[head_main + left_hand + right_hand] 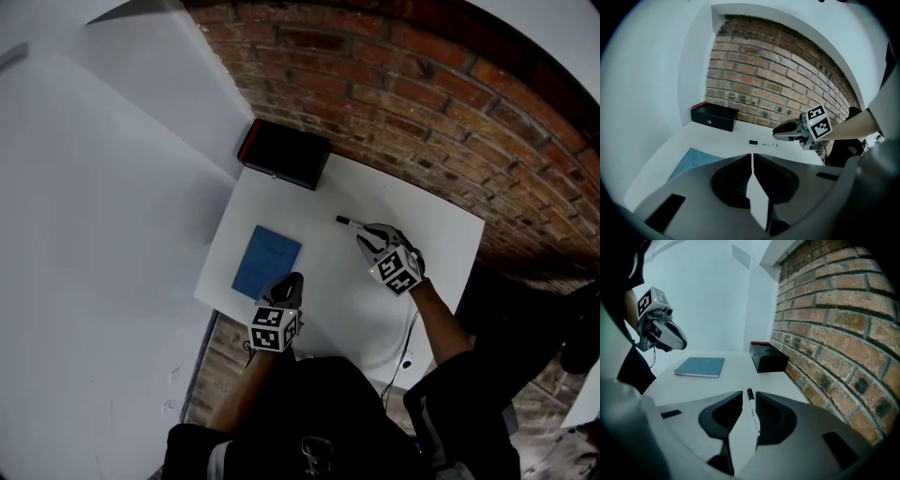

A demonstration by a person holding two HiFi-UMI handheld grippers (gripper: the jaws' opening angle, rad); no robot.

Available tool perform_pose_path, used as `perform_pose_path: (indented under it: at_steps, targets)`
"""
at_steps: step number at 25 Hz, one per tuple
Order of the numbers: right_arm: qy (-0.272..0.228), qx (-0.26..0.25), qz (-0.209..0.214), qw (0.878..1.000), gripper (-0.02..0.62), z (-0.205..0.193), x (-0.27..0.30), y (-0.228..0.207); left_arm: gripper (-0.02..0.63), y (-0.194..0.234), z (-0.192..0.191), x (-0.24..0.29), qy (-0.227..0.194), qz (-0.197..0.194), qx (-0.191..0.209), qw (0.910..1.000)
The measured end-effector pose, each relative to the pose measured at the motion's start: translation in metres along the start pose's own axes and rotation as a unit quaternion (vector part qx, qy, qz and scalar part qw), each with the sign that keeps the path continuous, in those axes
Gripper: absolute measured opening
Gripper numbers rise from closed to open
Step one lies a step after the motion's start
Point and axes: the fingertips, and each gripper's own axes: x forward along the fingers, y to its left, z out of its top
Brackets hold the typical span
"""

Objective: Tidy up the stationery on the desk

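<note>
**deskwatcher:** Okay, fingers first. The right gripper (749, 398) has its jaws a little apart with the marker (751, 411) lying in the gap. The barrel runs along the right-hand jaw and a sliver of white desk (441, 239) shows on the other side. So it's straddling the marker, not pinching it. The left gripper (753, 157) is clenched flat with nothing in it.

**brickfan:** Which way's the marker pointing?

**deskwatcher:** The black cap end leads away from the right gripper, toward the black box (284, 155). Its long axis lines up with the jaws and runs roughly along the brick wall (834, 310). It's lying flat on the desk, on the far half, between the box and the gripper.

**brickfan:** Do the other cameras add anything?

**deskwatcher:** Yeah. Only the right gripper view shows that gap. The left gripper view shows it side-on: the barrel is down on the surface, the right gripper's tip is over its tail end, and the cap sticks out clear. The head view gives the layout. The blue notebook (266, 262) is near the desk's left edge, well apart from the marker. The left gripper is at the notebook's near corner, but I can't tell if they're touching.
</note>
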Motion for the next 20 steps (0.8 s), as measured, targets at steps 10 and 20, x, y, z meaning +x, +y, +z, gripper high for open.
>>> perform_pose_path:
  at_steps: [10, 20]
  targets:
    - [0.042, 0.003, 0.02, 0.999, 0.081, -0.019, 0.027, -0.006, 0.026, 0.002, -0.003, 0.004, 0.01, 0.005, 0.002, 0.9999]
    - [0.087, -0.011, 0.039, 0.995, 0.081, -0.042, 0.047, -0.003, 0.026, 0.016, -0.015, 0.006, 0.024, 0.018, -0.011, 0.9995]
